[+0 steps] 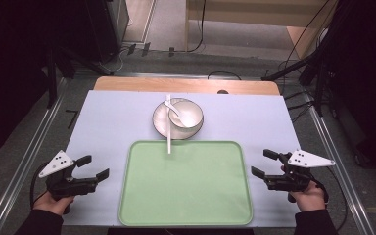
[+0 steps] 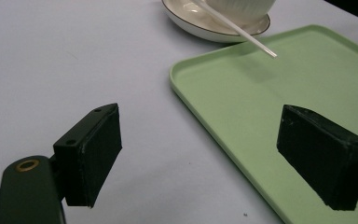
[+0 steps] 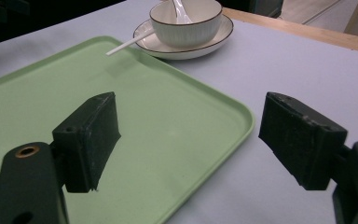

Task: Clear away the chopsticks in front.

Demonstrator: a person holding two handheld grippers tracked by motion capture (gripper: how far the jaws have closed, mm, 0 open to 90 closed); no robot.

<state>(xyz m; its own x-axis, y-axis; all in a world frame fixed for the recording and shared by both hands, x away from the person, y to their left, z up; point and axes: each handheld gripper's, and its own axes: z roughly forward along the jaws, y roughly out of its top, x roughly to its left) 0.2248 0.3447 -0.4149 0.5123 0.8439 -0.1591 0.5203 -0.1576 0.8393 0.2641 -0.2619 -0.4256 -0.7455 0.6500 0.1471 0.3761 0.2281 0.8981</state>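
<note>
A pale green tray (image 1: pixel 186 191) lies empty at the table's near middle. Just beyond it a white plate (image 1: pixel 160 122) carries a white bowl (image 1: pixel 192 116) with a white spoon (image 1: pixel 172 109) in it. A long white stick (image 1: pixel 168 129) rests across the plate, its near end over the tray's far rim. My left gripper (image 1: pixel 94 167) rests left of the tray, jaws open with nothing between them. To the right of the tray my right gripper (image 1: pixel 264 163) is also open and empty. The left gripper view has the tray edge (image 2: pixel 200 100) and plate (image 2: pixel 200 23); the right gripper view has the tray (image 3: pixel 121 93) and bowl (image 3: pixel 186 23).
A lilac-white mat (image 1: pixel 112 122) covers the table, with a wooden strip (image 1: pixel 127 84) along its far edge. Metal rails (image 1: pixel 24 161) run down both sides. Cables and dark stands (image 1: pixel 303 63) sit on the floor beyond.
</note>
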